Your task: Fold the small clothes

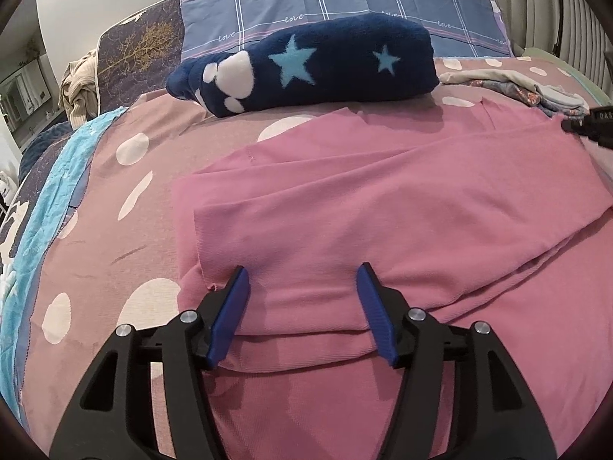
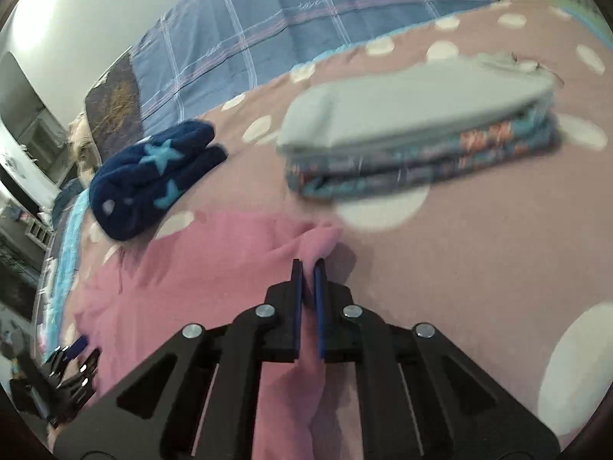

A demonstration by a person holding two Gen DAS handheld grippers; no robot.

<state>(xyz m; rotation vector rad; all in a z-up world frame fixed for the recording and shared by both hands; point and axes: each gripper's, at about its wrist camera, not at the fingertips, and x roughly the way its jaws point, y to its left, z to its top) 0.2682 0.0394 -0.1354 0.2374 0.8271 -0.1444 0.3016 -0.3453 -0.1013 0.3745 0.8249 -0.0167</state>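
Pinching a raised corner of the pink garment (image 2: 214, 268), my right gripper (image 2: 308, 268) has its blue pads nearly together on the fabric. My left gripper (image 1: 302, 280) stands open, jaws well apart over the garment's folded near edge, with no pad pressing on the cloth. Ahead of it lies a navy star-print blanket (image 1: 306, 65). Beyond the right gripper sits a stack of folded clothes (image 2: 421, 134) on the spotted bedspread (image 2: 479, 268).
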